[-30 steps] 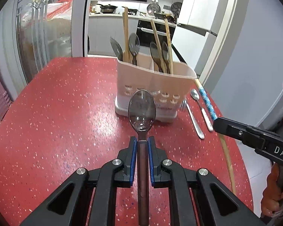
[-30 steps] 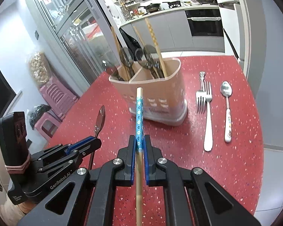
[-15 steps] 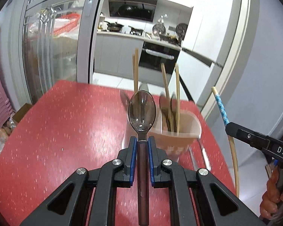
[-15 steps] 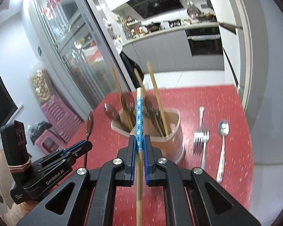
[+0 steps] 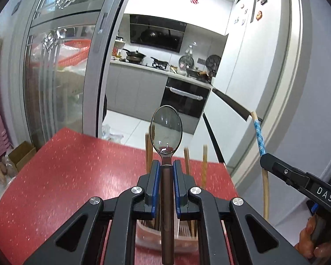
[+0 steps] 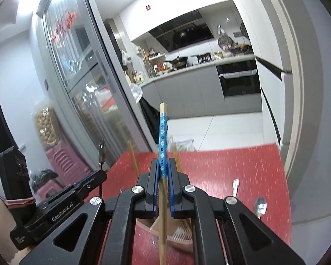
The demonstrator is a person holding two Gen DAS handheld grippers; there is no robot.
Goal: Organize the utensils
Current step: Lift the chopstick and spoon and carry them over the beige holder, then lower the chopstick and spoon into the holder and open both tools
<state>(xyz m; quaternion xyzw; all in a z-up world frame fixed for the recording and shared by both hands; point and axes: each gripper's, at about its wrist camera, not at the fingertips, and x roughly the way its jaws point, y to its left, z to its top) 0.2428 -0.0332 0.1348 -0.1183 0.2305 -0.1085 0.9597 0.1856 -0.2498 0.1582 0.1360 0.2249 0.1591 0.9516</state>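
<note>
- The left gripper (image 5: 165, 167) is clenched on a brown-handled spoon (image 5: 166, 130), bowl up, above the pink utensil holder (image 5: 147, 236).
- The right gripper (image 6: 162, 170) clamps a blue-patterned chopstick (image 6: 162, 132) over the same holder.
- A fork (image 6: 235, 186) and a second spoon (image 6: 260, 206) lie near the red table's (image 5: 55, 176) right edge.

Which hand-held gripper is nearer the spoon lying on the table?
Right. The spoon lies just right of the right hand-held gripper; the left hand-held gripper is farther off, on the right one's other side.
</note>
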